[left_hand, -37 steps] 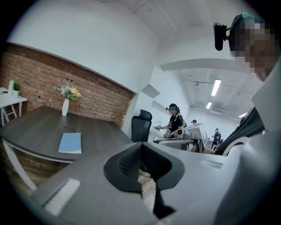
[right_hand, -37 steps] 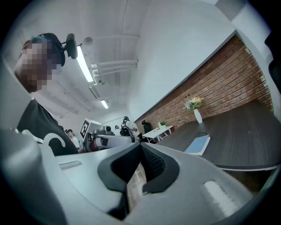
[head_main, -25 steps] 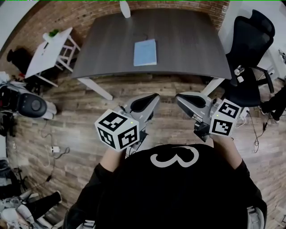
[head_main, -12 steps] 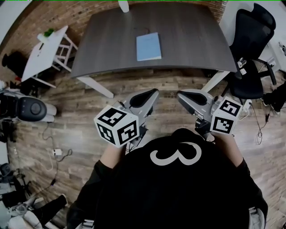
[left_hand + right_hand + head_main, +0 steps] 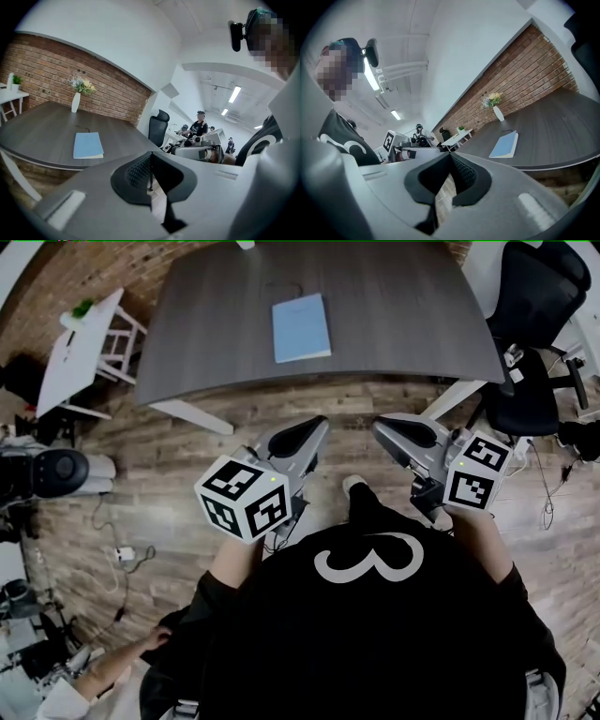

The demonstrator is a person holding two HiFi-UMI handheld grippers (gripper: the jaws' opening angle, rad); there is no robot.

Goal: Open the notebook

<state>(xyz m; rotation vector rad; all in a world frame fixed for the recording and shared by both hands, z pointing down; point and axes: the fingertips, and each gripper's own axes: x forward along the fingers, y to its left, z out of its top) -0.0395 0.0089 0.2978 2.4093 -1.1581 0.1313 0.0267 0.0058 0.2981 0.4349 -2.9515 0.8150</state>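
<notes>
The left gripper (image 5: pixel 313 426) and right gripper (image 5: pixel 383 426) are hovering before the table (image 5: pixel 403 315), jaws closed and empty; the notebook (image 5: pixel 301 327) is lying shut on it.

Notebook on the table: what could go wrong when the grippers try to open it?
The notebook lies flat and closed on the table, so a jaw may push it along rather than catch the cover. The left gripper and right gripper are both shut; they must open first.

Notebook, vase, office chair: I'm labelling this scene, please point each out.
blue notebook (image 5: pixel 301 327), head view, middle of its closed cover.
white vase (image 5: pixel 75 102), left gripper view, its body.
black office chair (image 5: pixel 158 129), left gripper view, its backrest.
</notes>
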